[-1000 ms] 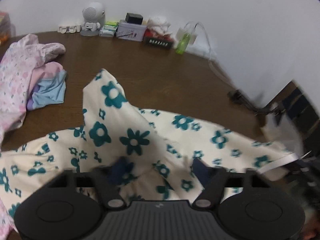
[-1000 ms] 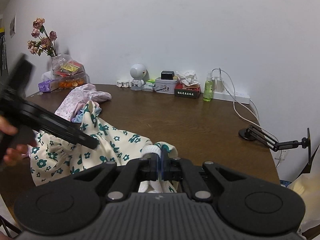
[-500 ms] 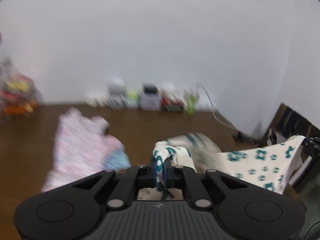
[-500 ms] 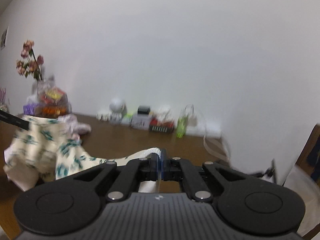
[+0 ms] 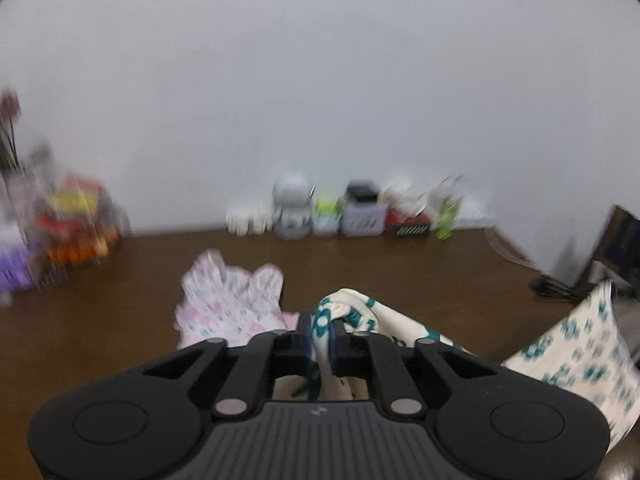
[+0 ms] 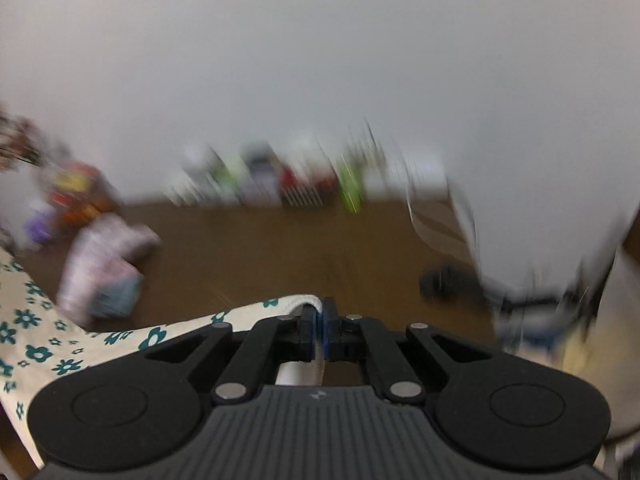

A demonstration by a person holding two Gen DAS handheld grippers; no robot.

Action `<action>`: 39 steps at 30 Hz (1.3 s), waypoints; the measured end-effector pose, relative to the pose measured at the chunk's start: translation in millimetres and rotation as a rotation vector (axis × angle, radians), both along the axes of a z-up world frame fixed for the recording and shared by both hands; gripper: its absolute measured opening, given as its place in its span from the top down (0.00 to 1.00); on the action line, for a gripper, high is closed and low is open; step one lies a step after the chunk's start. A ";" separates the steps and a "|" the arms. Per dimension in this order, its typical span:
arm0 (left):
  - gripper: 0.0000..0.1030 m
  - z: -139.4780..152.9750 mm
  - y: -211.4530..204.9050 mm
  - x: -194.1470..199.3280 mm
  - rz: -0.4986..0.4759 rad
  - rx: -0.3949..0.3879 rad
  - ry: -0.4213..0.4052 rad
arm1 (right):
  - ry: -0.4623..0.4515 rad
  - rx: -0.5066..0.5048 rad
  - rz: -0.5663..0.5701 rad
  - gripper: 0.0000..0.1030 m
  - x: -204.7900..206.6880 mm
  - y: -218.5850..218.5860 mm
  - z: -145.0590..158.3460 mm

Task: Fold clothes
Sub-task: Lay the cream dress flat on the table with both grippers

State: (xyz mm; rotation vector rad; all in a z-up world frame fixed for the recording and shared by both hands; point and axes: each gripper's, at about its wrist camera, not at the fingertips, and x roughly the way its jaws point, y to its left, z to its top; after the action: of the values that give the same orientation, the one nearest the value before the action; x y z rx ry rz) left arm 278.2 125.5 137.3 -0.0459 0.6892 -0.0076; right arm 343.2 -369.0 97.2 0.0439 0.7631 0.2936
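The cream garment with teal flowers (image 5: 576,344) hangs stretched above the brown table (image 5: 360,264) — left gripper (image 5: 319,330) pinching a bunched fold, jaws easing apart; right gripper (image 6: 319,322) pinching its white edge, jaws likewise opening. Pink clothes (image 5: 228,304) lie mid-table.

The tabletop (image 5: 380,264) is brown wood with a smooth, faintly sheened finish. The floral garment (image 5: 580,344) is soft matt cloth, cream with teal print. The pink clothes (image 5: 232,304) are thin matt cloth. Each tool (image 5: 320,338) is matt black plastic with metal pins.
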 end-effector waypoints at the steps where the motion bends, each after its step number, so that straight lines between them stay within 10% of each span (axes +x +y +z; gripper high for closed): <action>1: 0.75 -16.1 -0.3 23.8 0.031 -0.004 0.044 | 0.056 -0.047 -0.039 0.77 17.8 3.6 -20.5; 3: 0.67 -41.5 4.1 45.2 0.085 0.001 0.118 | 0.104 -0.104 -0.100 0.50 30.0 5.0 -49.0; 7: 0.35 -60.6 20.5 35.0 0.005 -0.026 0.119 | 0.090 -0.022 -0.077 0.40 1.7 -13.4 -62.0; 11: 0.32 -66.4 24.7 17.3 -0.120 -0.016 0.127 | 0.051 0.047 0.132 0.31 -48.0 -5.3 -55.6; 24: 0.32 -115.3 -32.4 19.5 -0.297 0.212 0.162 | 0.183 0.026 0.353 0.58 -59.1 47.2 -83.3; 26: 0.39 -126.5 -42.4 24.8 -0.285 0.280 0.163 | 0.186 0.050 0.351 0.81 -62.7 42.5 -81.3; 29: 0.92 -137.5 -47.1 30.9 -0.296 0.289 0.177 | 0.193 0.110 0.336 0.95 -64.0 36.6 -83.6; 39: 0.95 -68.6 -15.4 -36.3 -0.208 0.206 -0.086 | -0.057 0.279 0.236 0.97 -89.4 5.7 -15.1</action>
State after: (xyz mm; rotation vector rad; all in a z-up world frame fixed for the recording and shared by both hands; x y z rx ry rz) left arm 241.9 110.1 68.7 0.2228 0.6038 -0.1378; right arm 253.8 -363.3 82.1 0.2091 0.6665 0.6228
